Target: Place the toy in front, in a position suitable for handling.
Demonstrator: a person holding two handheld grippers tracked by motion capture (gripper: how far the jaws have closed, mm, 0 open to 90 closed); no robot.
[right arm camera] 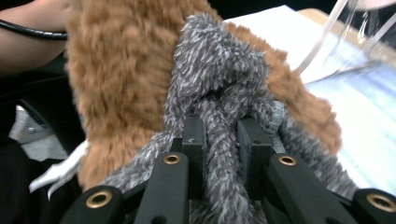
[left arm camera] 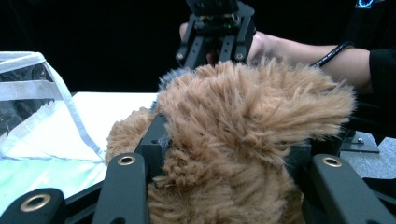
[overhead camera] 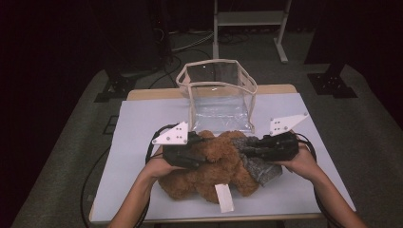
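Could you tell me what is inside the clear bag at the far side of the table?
The clear bag stands open and looks empty. The brown plush toy lies in front of it and hides the bag's lower front edge.

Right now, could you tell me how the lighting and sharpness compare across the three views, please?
High view: dim overall, dark surroundings, faint glare on the clear plastic bag. Left gripper view: black backdrop, brown plush toy fairly sharp, the jaws at the bottom edge soft. Right gripper view: brighter, grey plush fabric crisp, the bag behind it blurred.

White-topped table [overhead camera: 142, 142] under brown plush toy [overhead camera: 214, 171], clear bag [overhead camera: 218, 102].
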